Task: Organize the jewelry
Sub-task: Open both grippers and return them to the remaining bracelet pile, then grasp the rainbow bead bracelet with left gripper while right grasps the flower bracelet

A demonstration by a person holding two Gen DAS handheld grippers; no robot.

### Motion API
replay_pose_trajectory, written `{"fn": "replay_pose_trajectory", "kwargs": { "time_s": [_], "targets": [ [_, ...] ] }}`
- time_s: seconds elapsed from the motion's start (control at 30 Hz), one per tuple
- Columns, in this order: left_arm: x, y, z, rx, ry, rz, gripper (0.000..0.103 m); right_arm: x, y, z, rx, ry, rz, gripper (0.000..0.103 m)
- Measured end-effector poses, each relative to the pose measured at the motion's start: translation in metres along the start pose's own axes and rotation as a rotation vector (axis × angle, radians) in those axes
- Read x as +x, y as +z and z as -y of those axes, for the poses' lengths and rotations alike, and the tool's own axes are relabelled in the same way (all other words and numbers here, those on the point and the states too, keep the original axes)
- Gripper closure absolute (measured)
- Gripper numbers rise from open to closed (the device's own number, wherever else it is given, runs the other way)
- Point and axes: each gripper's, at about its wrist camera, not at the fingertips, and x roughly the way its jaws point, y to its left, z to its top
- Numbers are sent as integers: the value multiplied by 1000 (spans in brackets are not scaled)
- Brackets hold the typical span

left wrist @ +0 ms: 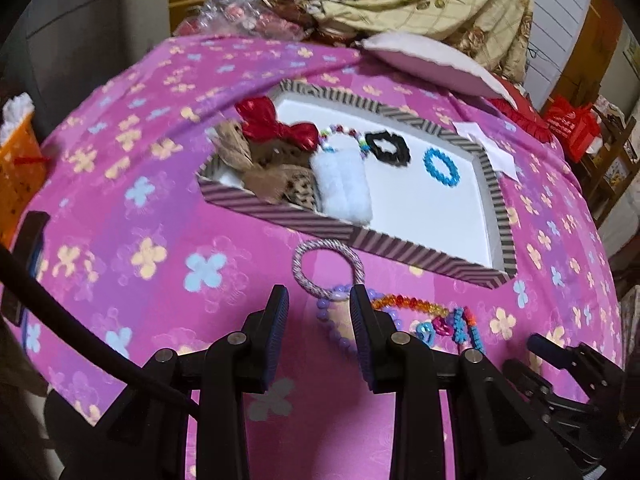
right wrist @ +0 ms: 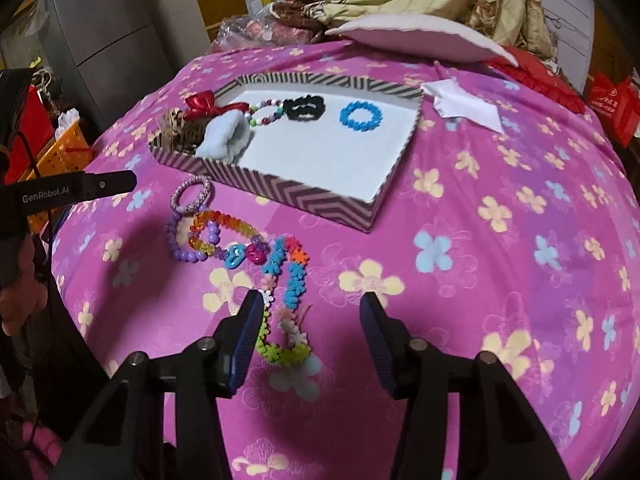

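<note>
A striped tray [left wrist: 280, 214] [right wrist: 304, 196] on the pink floral cloth holds a red bow [left wrist: 276, 120], brown bows, a white fluffy piece [left wrist: 344, 184], a beaded bracelet, a black scrunchie [left wrist: 388, 146] [right wrist: 305, 109] and a blue ring [left wrist: 441, 167] [right wrist: 361, 116]. In front of it lie a silver-pink bangle [left wrist: 328, 266] [right wrist: 191, 195], a purple bead bracelet [left wrist: 332, 324] [right wrist: 188, 240], an orange bead bracelet [right wrist: 220, 230] and a multicolour flower necklace [right wrist: 288, 304]. My left gripper [left wrist: 320, 300] is open, just short of the bangle. My right gripper [right wrist: 312, 308] is open, with the necklace's near end between its fingers.
A white paper [right wrist: 466, 106] lies right of the tray. A white-pink cushion [right wrist: 416, 32] and a floral blanket sit behind. An orange basket [right wrist: 60, 152] stands left of the bed. The left gripper's body [right wrist: 80, 190] reaches in from the left of the right wrist view.
</note>
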Motion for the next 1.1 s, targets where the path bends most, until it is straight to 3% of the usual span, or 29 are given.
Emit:
{"fn": "replay_pose_trajectory", "kwargs": {
  "time_s": [0.33,0.47,0.77,0.9,1.1],
  "targets": [
    [33,-7,41,219,-78,-109,45,30,-2,-6,-56,-25,-49,60],
    [43,-8,54,301,-84,-133,43,32,1,-7,-106,-103,-47,74],
    [56,-4,77,479,-103,-148,40,29,1,9,-66,-72,-33,75],
    [53,-6,80,554,-153,-167,38,29,1,11,-62,-53,-34,75],
    [65,-4,85,626,-146,-194,35,30,4,13,-57,-36,-30,73]
  ]
}}
